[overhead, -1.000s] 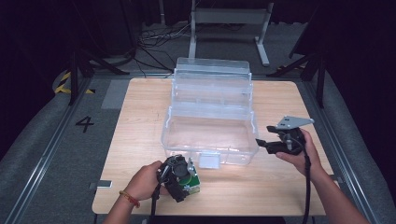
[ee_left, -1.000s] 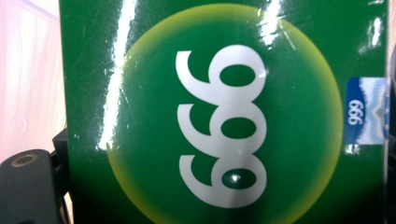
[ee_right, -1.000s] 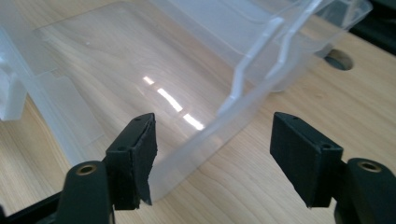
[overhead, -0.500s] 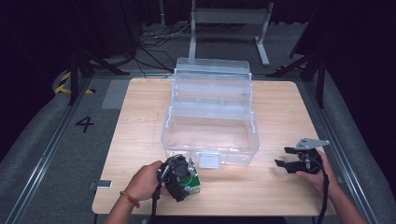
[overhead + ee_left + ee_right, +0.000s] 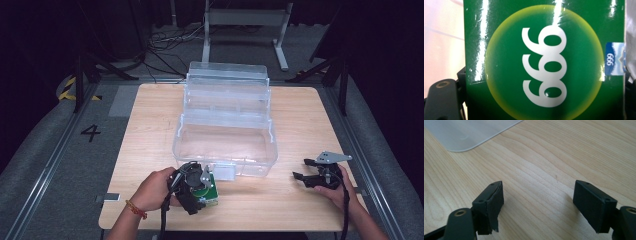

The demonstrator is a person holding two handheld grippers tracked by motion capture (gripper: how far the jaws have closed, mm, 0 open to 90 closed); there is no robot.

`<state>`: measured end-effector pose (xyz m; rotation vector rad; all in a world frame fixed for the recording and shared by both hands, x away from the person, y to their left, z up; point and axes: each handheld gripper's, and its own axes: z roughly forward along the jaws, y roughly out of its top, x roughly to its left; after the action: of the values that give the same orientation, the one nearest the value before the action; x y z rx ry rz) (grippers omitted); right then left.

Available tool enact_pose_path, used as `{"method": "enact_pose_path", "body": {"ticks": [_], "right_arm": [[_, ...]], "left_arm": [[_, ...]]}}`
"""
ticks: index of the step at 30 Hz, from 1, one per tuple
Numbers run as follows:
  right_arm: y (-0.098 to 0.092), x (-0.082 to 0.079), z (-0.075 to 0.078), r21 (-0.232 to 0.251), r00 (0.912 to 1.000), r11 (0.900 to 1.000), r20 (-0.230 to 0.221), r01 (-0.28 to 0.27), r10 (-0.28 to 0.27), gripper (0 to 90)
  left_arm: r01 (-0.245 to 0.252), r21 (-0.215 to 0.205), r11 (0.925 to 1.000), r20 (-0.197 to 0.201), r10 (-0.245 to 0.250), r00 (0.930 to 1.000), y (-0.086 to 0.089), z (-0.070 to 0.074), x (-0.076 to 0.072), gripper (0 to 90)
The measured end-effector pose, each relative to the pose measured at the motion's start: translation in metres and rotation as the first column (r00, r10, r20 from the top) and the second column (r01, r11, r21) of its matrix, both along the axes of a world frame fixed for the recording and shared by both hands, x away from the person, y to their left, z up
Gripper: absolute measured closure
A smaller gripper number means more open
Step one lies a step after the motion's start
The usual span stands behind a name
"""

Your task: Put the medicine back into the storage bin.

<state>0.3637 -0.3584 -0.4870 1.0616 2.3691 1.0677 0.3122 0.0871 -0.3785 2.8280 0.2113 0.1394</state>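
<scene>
A green box point(image 5: 544, 62) printed with white figures 999 in a yellow-edged circle lies between the jaws of my left gripper point(image 5: 204, 191). In the high view the green box point(image 5: 213, 195) rests at the table's front, just before the clear plastic storage box point(image 5: 225, 145), whose lid stands open. The left gripper is shut on the green box, and a hand with a bracelet holds it. My right gripper point(image 5: 301, 169) is low over the table at the front right, open and holding nothing. The right gripper point(image 5: 537, 205) hovers over bare wood near a corner of the clear box point(image 5: 471, 132).
The wooden table point(image 5: 150, 130) has open wood on both sides of the clear box. A frosted latch tab point(image 5: 225, 171) hangs at the box's front wall. A small grey piece point(image 5: 107, 197) lies at the table's front left edge. Dark stands and cables are behind the table.
My right gripper has moved down and back from beside the clear box's right wall to the table's front right. The left gripper and green box have stayed put.
</scene>
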Motion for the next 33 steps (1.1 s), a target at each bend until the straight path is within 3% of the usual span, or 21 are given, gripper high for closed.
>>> {"method": "enact_pose_path", "body": {"ticks": [2, 9, 17, 18, 26, 33], "right_arm": [[0.000, 0.000, 0.000, 0.000, 1.0000, 1.000, -0.001, 0.002, -0.002, 24.8], [0.000, 0.000, 0.000, -0.001, 1.0000, 1.000, 0.000, 0.003, -0.003, 24.7], [0.000, -0.001, 0.000, 0.000, 1.0000, 1.000, 0.000, 0.003, -0.003, 24.7], [0.000, -0.001, 0.000, 0.001, 1.0000, 1.000, 0.001, 0.004, -0.004, 24.7], [-0.001, -0.001, 0.000, 0.001, 1.0000, 1.000, 0.001, 0.003, -0.003, 24.7], [-0.001, -0.001, 0.000, 0.002, 1.0000, 1.000, 0.000, 0.004, -0.004, 24.7]], "left_arm": [[0.030, -0.016, 0.9994, 0.013, -0.030, 0.9995, 0.003, 0.013, 0.000, 15.8], [0.057, -0.030, 0.9979, 0.048, -0.056, 0.9973, 0.008, 0.043, 0.007, 15.8], [0.118, -0.010, 0.9930, 0.086, -0.117, 0.9894, 0.000, 0.073, 0.022, 15.8], [0.137, -0.001, 0.9906, 0.101, -0.136, 0.9855, -0.001, 0.077, 0.025, 15.8], [0.138, -0.013, 0.9904, 0.108, -0.136, 0.9849, -0.006, 0.092, 0.046, 15.7], [0.146, 0.005, 0.9892, 0.107, -0.146, 0.9835, -0.008, 0.100, 0.075, 15.7]]}}
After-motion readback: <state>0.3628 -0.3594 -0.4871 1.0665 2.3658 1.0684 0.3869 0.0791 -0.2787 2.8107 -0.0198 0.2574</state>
